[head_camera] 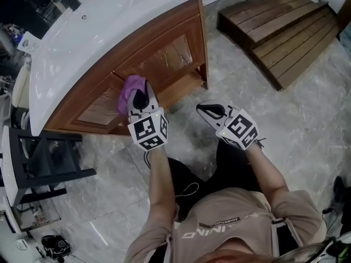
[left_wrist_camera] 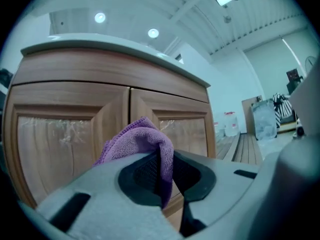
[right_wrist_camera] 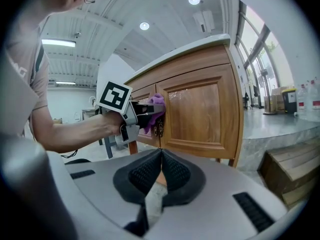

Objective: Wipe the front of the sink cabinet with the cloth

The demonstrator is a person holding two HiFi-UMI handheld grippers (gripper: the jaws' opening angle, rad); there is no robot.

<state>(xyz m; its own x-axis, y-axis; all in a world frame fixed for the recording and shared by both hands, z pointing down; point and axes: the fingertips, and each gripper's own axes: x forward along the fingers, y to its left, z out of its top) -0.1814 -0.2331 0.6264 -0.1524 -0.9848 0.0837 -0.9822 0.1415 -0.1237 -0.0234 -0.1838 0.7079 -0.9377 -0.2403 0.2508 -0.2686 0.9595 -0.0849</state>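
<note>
A purple cloth (head_camera: 130,90) is pinched in my left gripper (head_camera: 140,99), which is shut on it close to where the two doors of the wooden sink cabinet (head_camera: 164,59) meet. In the left gripper view the cloth (left_wrist_camera: 142,141) bunches above the jaws before the cabinet doors (left_wrist_camera: 60,134). My right gripper (head_camera: 211,110) hangs shut and empty over the floor, right of the cabinet's corner. From the right gripper view I see the left gripper (right_wrist_camera: 145,113) with the cloth (right_wrist_camera: 156,104) against the cabinet front (right_wrist_camera: 200,111).
A white sink counter (head_camera: 104,21) tops the cabinet. Wooden steps (head_camera: 279,32) lie at the upper right on the marble floor (head_camera: 307,119). A dark chair (head_camera: 44,163) stands left of the cabinet. The person's legs are below the grippers.
</note>
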